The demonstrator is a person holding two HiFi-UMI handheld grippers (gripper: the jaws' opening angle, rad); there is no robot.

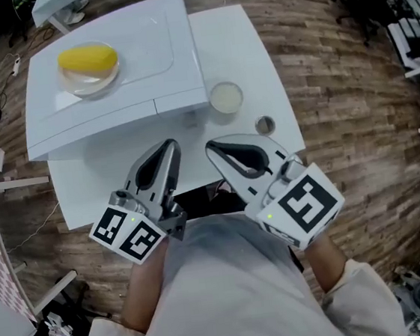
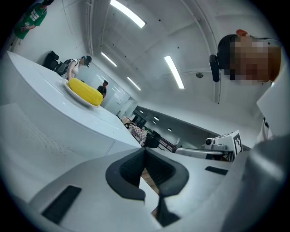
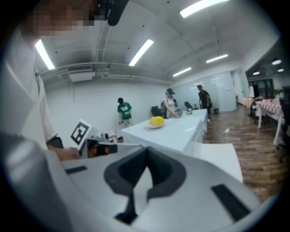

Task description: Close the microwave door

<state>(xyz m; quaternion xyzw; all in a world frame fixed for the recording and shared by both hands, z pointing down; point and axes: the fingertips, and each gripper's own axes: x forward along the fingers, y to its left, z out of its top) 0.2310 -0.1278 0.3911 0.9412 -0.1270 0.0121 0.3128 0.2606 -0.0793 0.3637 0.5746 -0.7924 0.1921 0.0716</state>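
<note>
The white microwave [image 1: 108,69] stands at the back left of a white table [image 1: 242,54]; I look down on its top. A clear plate with a yellow food item [image 1: 88,60] rests on that top. Its front face [image 1: 107,126] shows only edge-on, so I cannot tell how the door stands. My left gripper [image 1: 171,144] and right gripper [image 1: 211,147] are held side by side close to my body, at the table's near edge, both shut and holding nothing. The left gripper view shows the microwave [image 2: 54,118] to the left; in the right gripper view the microwave [image 3: 172,129] lies ahead.
A round white cup [image 1: 226,97] and a small grey round cap [image 1: 265,125] sit on the table right of the microwave. Wooden floor surrounds the table. Several people [image 3: 123,111] stand far behind it. Chairs and equipment stand at the right [image 1: 404,21].
</note>
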